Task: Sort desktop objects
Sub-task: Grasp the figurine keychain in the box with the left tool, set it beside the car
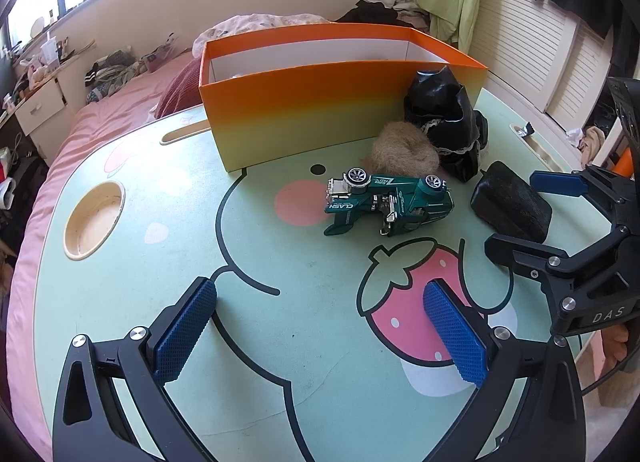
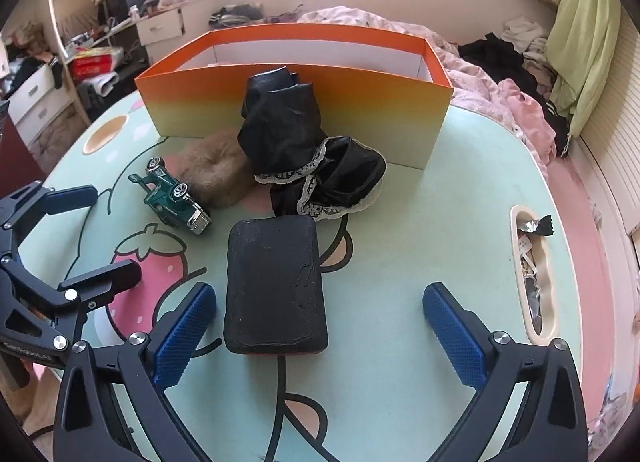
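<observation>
A black padded case lies flat on the green cartoon table. My right gripper stands open around the case; its left pad sits close beside the case without pressing, and the right pad is well clear. Seen in the left wrist view, the right gripper straddles the case. My left gripper is open over the strawberry print, holding nothing. A green toy truck lies on its side. Behind it lie a tan furry scrunchie and a black lace-trimmed garment, which leans on the orange box.
A round cup recess is sunk into the table's left side. A long slot at the right edge holds wrappers. A pink bed with clothes surrounds the table, and my left gripper shows at the left of the right wrist view.
</observation>
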